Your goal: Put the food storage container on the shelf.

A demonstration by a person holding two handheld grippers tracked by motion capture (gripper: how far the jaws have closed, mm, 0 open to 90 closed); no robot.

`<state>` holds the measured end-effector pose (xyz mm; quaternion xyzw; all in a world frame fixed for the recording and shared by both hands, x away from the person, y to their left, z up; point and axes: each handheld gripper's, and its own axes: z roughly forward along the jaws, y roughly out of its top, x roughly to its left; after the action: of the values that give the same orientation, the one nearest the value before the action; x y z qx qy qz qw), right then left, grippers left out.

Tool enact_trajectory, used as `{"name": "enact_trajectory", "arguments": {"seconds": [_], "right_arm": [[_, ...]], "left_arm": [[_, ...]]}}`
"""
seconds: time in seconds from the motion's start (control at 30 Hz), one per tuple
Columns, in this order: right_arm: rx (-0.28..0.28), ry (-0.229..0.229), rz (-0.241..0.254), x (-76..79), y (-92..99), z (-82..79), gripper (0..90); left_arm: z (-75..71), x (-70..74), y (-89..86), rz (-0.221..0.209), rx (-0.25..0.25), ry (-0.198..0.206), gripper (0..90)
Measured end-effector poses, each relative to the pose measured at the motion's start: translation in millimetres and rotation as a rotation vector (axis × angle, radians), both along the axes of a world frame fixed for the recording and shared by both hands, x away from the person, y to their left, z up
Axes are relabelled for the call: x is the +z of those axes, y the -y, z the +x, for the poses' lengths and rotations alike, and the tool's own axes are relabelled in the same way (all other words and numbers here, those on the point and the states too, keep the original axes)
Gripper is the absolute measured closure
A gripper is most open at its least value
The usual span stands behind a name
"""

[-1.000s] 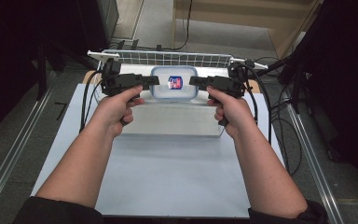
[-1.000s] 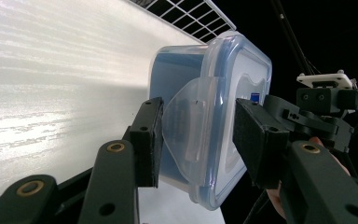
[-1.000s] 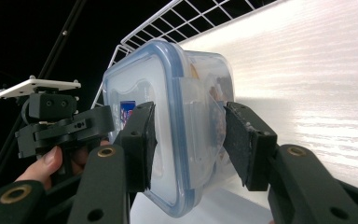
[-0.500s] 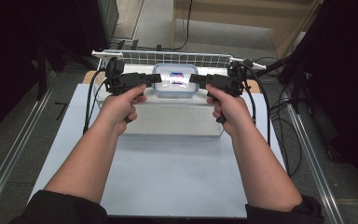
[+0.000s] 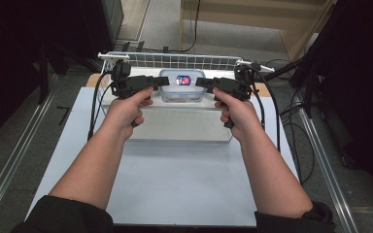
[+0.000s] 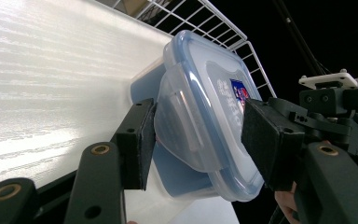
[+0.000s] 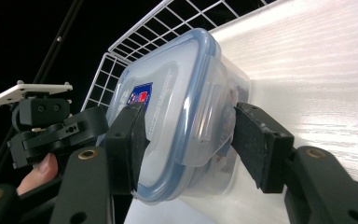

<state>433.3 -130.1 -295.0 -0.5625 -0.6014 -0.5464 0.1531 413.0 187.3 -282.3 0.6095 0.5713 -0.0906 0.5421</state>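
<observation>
The box sits on the white shelf, just before the wire rack. The left gripper and right gripper flank its 2 end clasps, jaws just opening, pads slightly clear of them.

Overhead forward-down; two close, opposed side views.

Showing clear plastic on the container, with a blue-rimmed lid bearing a red-and-blue label. Sitting against a white wire basket and pale, wood-grained white surface. Wearing matte black: both grippers' pads.
</observation>
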Motion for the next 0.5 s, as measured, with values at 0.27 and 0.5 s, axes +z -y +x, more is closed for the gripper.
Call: {"name": "enact_trajectory", "arguments": {"seconds": [0.27, 0.5], "right_arm": [[-0.001, 0.009, -0.002, 0.4, -0.4, -0.3, 42.3], [-0.016, 0.047, -0.038, 3.3, 1.2, -3.6, 32.1]], "left_arm": [[-1.0, 1.3, 1.3, 0.021, 0.002, 0.012, 44.6], [-3.6, 3.2, 0.7, 0.053, 0.022, 0.022, 36.1]]}}
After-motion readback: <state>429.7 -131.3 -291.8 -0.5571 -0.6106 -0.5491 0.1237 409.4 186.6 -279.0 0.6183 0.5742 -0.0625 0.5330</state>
